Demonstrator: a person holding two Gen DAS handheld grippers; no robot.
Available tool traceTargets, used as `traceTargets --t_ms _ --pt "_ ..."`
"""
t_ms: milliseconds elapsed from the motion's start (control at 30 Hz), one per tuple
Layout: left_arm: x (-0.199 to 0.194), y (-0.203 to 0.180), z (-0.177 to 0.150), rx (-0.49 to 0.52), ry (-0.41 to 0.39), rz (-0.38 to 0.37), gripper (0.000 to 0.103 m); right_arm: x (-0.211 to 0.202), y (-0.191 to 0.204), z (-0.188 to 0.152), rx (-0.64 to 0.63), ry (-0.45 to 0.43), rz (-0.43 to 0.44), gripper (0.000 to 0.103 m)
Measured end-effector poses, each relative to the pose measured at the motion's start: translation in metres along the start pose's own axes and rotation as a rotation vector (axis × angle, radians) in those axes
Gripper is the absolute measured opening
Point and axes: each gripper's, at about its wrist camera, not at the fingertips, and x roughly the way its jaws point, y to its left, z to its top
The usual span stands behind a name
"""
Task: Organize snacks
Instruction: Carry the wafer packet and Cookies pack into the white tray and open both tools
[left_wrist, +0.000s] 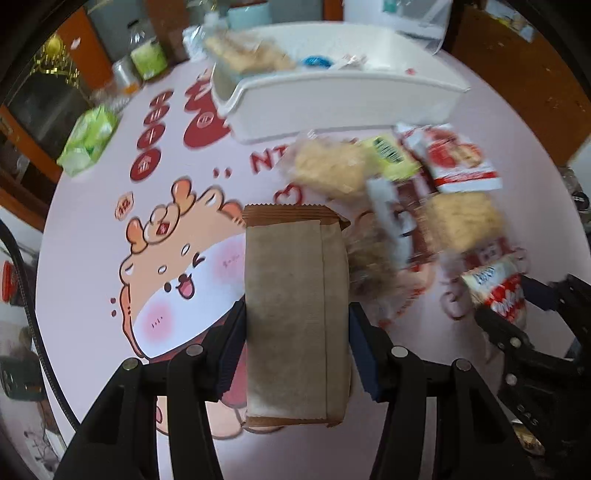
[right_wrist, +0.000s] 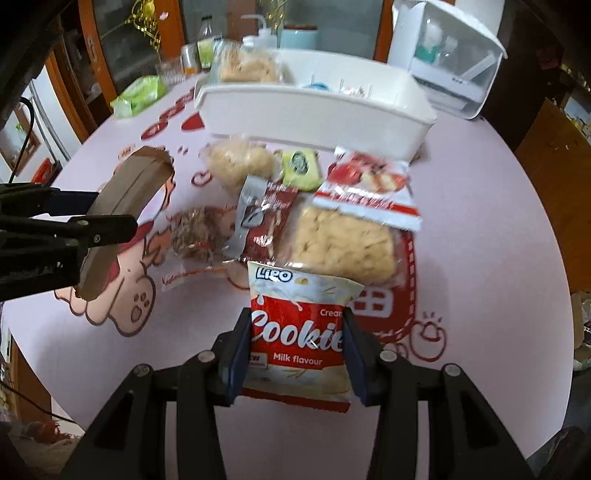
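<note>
My left gripper (left_wrist: 295, 321) is shut on a brown paper snack packet (left_wrist: 295, 314), held above the pink table; it also shows in the right wrist view (right_wrist: 122, 206). My right gripper (right_wrist: 295, 332) is shut on a red and white Lipo cookie packet (right_wrist: 299, 332), also seen at the right in the left wrist view (left_wrist: 495, 291). A white bin (right_wrist: 314, 110) at the far side holds a pale crispy snack (right_wrist: 247, 66). Several loose snacks lie in front of it: a crispy bar (right_wrist: 340, 243), a red packet (right_wrist: 369, 184), a green packet (right_wrist: 299, 166).
A green tissue pack (right_wrist: 140, 94) lies at the far left, with bottles and jars (right_wrist: 195, 55) behind it. A white lidded appliance (right_wrist: 454, 55) stands at the back right. The round pink table (right_wrist: 480, 258) ends near wooden cabinets.
</note>
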Motion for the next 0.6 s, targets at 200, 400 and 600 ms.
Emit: traceTargets --t_ms 200,400,600 --pt "-0.046 -0.024 0.026 0.006 -0.111 -0.048 0.052 -0.032 -0.022 0.02 0.042 -0.086 0.001 0.045" --pt "-0.087 -0.034 0.044 0.017 -0.226 -0.065 0.052 -0.069 -0.05 0.055 0.082 -0.192 -0.013 0.045" --pt "-0.13 -0.033 0.071 -0.001 -0.355 -0.041 0.052 -0.108 -0.071 0.099 0.083 -0.321 -0.037 0.045"
